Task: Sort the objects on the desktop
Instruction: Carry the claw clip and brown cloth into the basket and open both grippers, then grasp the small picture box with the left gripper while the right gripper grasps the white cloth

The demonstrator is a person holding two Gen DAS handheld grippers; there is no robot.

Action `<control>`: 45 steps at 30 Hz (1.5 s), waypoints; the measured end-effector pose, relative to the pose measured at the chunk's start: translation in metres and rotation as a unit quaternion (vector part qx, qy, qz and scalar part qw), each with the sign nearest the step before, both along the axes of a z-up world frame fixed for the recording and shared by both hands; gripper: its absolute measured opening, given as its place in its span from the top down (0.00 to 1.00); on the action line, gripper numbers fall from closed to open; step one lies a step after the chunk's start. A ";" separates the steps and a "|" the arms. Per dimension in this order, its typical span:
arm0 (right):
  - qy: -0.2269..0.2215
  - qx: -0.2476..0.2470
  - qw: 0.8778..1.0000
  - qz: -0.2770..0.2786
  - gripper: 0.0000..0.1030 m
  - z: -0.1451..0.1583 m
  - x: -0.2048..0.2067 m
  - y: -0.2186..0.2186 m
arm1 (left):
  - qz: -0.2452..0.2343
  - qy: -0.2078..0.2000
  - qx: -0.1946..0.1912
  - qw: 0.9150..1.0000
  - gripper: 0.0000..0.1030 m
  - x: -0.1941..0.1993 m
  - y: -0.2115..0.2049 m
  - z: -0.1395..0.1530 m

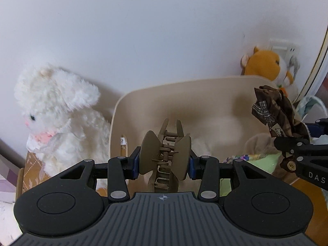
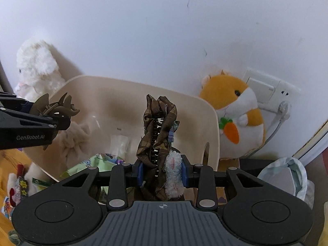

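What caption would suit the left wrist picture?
Left tool grips a brown hair claw clip above a beige bin, white plush lamb alongside.

I seem to be in a home bedroom: a fluffy white plush lamb (image 1: pixel 55 110) upper left, an orange hamster plush (image 2: pixel 235 119) by a wall socket (image 2: pixel 266 90) at right.

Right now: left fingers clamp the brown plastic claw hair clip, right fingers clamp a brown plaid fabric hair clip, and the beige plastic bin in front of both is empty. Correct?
Not quite: the beige plastic bin isn't empty. The right wrist view shows fluffy beige and green printed items inside. The left fingers do clamp the brown plastic claw hair clip, the right fingers the brown plaid fabric hair clip.
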State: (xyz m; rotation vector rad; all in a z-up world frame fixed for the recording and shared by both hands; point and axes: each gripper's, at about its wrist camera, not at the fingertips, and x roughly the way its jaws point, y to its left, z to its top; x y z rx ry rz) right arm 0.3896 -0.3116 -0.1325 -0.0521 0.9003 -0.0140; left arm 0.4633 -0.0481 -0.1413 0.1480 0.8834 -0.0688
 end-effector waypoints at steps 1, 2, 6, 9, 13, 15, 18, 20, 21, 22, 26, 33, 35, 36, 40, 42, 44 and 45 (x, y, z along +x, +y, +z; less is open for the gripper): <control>0.002 -0.002 1.000 0.001 0.69 -0.002 0.001 0.000 | 0.003 0.006 0.003 1.000 0.58 0.001 -0.001 -0.003; 0.004 -0.005 1.000 0.001 0.68 -0.003 0.002 0.000 | 0.006 0.011 0.008 1.000 0.58 0.003 -0.003 -0.007; 0.007 -0.007 1.000 -0.002 0.68 -0.006 0.004 -0.001 | 0.002 0.024 0.017 1.000 0.58 0.007 -0.007 -0.016; 0.009 -0.008 1.000 -0.008 0.67 -0.008 0.005 -0.001 | -0.005 0.027 0.018 0.999 0.57 0.004 -0.011 -0.020; 0.008 -0.014 1.000 -0.015 0.50 -0.009 0.003 -0.001 | -0.007 0.013 0.014 1.000 0.37 -0.001 -0.016 -0.018; 0.004 -0.014 1.000 -0.015 0.39 -0.008 0.001 0.000 | -0.003 -0.002 0.014 1.000 0.26 -0.004 -0.018 -0.013; -0.004 -0.006 1.000 -0.014 0.26 -0.004 -0.007 0.001 | 0.000 -0.003 0.006 1.000 0.23 -0.008 -0.016 -0.007; -0.007 -0.006 1.000 -0.012 0.21 -0.001 -0.011 0.003 | -0.001 -0.002 0.007 1.000 0.23 -0.011 -0.015 -0.004; -0.010 -0.009 1.000 -0.010 0.17 0.001 -0.014 0.005 | -0.001 -0.003 0.009 1.000 0.23 -0.013 -0.014 -0.003; -0.014 -0.011 1.000 -0.010 0.09 0.004 -0.017 0.006 | -0.001 -0.005 0.009 1.000 0.23 -0.015 -0.013 -0.001; -0.039 -0.002 0.999 0.000 0.00 0.015 -0.034 0.006 | 0.004 -0.019 0.004 1.000 0.23 -0.031 -0.003 0.010; -0.046 0.017 0.999 0.008 0.00 0.022 -0.072 0.001 | 0.002 -0.029 0.011 1.000 0.23 -0.073 0.030 0.024; -0.043 0.019 0.999 0.011 0.00 0.020 -0.082 -0.001 | 0.006 -0.027 0.010 1.000 0.23 -0.085 0.041 0.025; -0.039 0.020 0.999 0.014 0.00 0.018 -0.087 -0.002 | 0.008 -0.025 0.009 1.000 0.23 -0.092 0.047 0.025; -0.019 0.017 1.000 0.017 0.00 0.002 -0.101 -0.004 | 0.027 -0.003 -0.003 1.000 0.21 -0.119 0.073 0.018; -0.009 0.022 1.000 0.016 0.00 -0.007 -0.106 -0.006 | 0.033 0.012 -0.001 0.999 0.21 -0.132 0.083 0.010; 0.002 0.024 1.000 0.016 0.00 -0.017 -0.109 -0.006 | 0.040 0.030 0.002 0.999 0.21 -0.143 0.094 -0.001; 0.011 0.023 1.000 0.015 0.00 -0.023 -0.110 -0.005 | 0.043 0.040 0.003 0.998 0.21 -0.149 0.098 -0.007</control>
